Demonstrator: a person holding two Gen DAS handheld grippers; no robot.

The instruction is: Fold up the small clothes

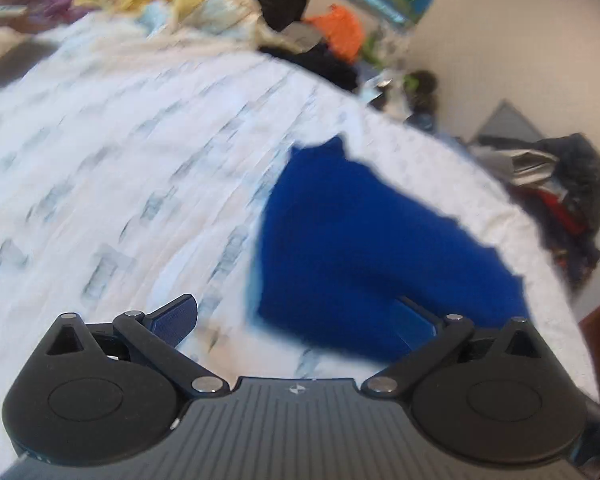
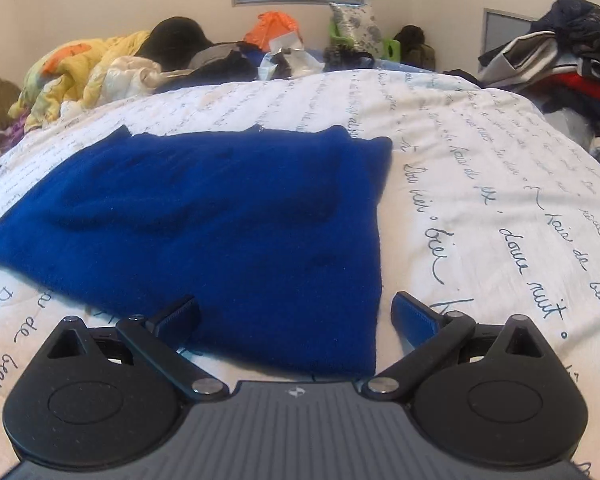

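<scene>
Script-printed white bedspread (image 2: 480,168) bearing blue garment (image 2: 228,220), clothes heaped at twelve o'clock; left gripper (image 1: 296,320) and right gripper (image 2: 296,320) held low, spread wide, empty.

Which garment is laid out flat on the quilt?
The blue fleece garment, spread directly before both open grippers; the other clothes sit heaped along the bed's far edge.

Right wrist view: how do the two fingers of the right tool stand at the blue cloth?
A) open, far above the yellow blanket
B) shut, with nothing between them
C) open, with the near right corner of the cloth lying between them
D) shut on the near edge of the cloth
C: the right tool is spread wide, and the near corner of the blue cloth lies flat between its fingers on the white bedspread, not pinched.
</scene>
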